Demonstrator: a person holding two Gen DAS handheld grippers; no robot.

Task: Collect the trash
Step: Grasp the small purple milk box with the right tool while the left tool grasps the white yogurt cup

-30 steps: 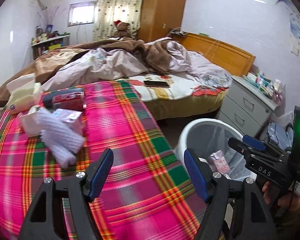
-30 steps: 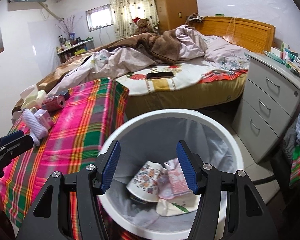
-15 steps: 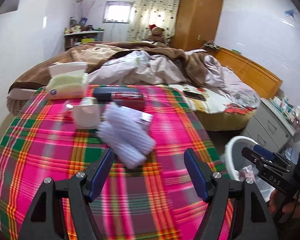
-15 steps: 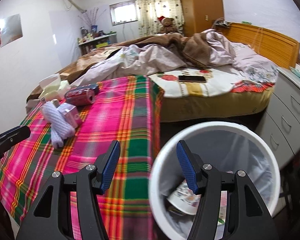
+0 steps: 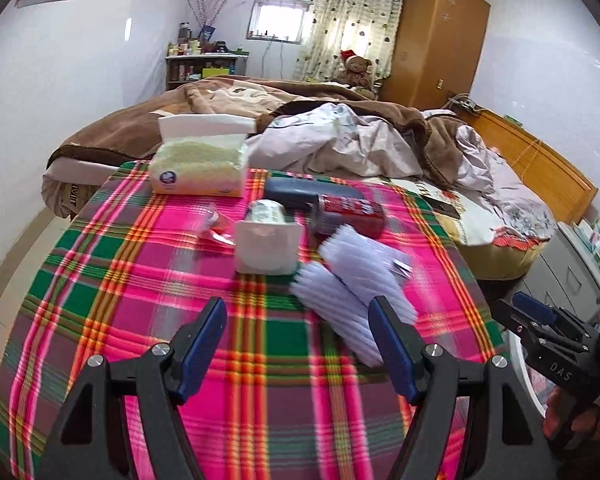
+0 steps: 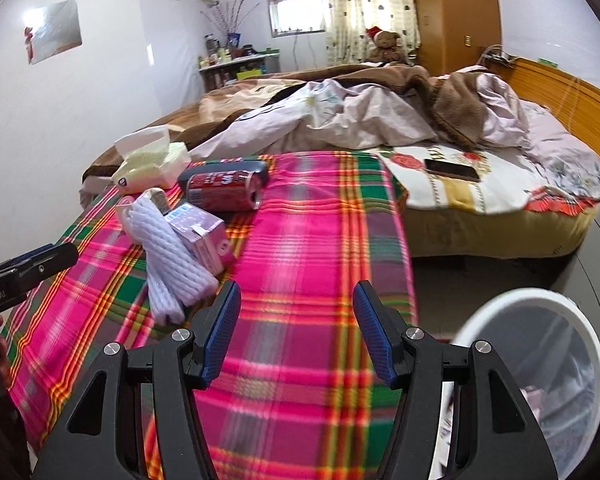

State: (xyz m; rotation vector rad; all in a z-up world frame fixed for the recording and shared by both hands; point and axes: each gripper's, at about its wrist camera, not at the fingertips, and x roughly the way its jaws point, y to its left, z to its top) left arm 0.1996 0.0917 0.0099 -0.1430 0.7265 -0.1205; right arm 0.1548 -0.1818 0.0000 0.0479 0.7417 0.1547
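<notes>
left wrist: above plaid table, facing bed | right wrist: same, from right | shared: table

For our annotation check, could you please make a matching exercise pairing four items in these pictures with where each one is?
Things:
1. red can
2. phone
3. teddy bear
4. white bin

Places:
A. far end of the bed, by the curtain
B. on the floor beside the plaid cloth
C. lying on its side on the plaid cloth
D. flat on the floral sheet

Pairs: 1-C, 2-D, 3-A, 4-B
</notes>
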